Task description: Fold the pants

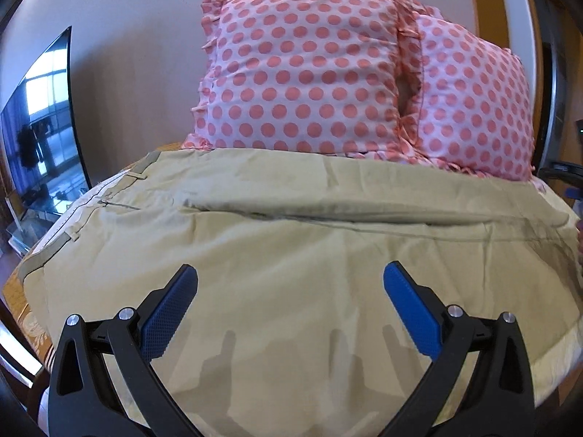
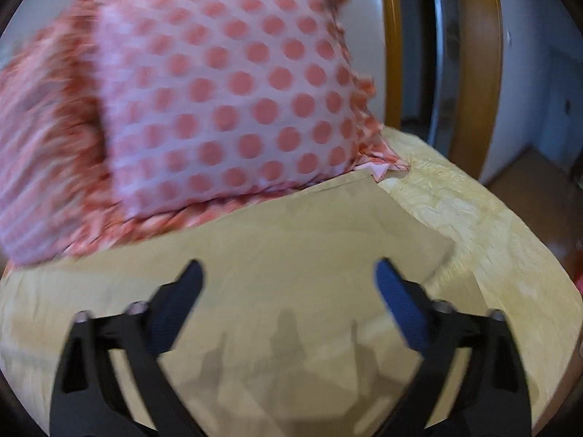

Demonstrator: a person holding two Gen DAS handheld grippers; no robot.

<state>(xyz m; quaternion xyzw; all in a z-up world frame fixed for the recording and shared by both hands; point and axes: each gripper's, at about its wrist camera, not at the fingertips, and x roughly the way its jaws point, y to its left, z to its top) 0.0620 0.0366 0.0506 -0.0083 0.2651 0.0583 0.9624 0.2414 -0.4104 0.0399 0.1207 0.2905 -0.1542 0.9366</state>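
A bed with a gold patterned cover (image 1: 22, 313) fills the left wrist view, two pink polka-dot pillows (image 1: 302, 80) propped against the wall at its head and a dark television screen (image 1: 40, 123) off to the left. The khaki pants (image 1: 291, 225) lie spread across the bed, waistband and belt loops at the left, one leg already laid over the other so a long fold line runs across the middle. The left gripper (image 1: 290, 280) hovers over the near edge of the cloth with its blue pads wide apart and nothing between them. In the right wrist view, which is blurred, the same bed runs toward a wood-framed doorway (image 2: 473, 73), a pillow (image 2: 226, 102) looms close, and the hem end of the pants (image 2: 328, 240) ends in a squared corner just short of the bare bed cover (image 2: 492, 240). The right gripper (image 2: 288, 273) hangs above that end, fingers spread, holding nothing. The lengthwise fold looks done; the next step is probably a crosswise fold, which calls for pinching both layers at the hem and carrying them toward the waistband.
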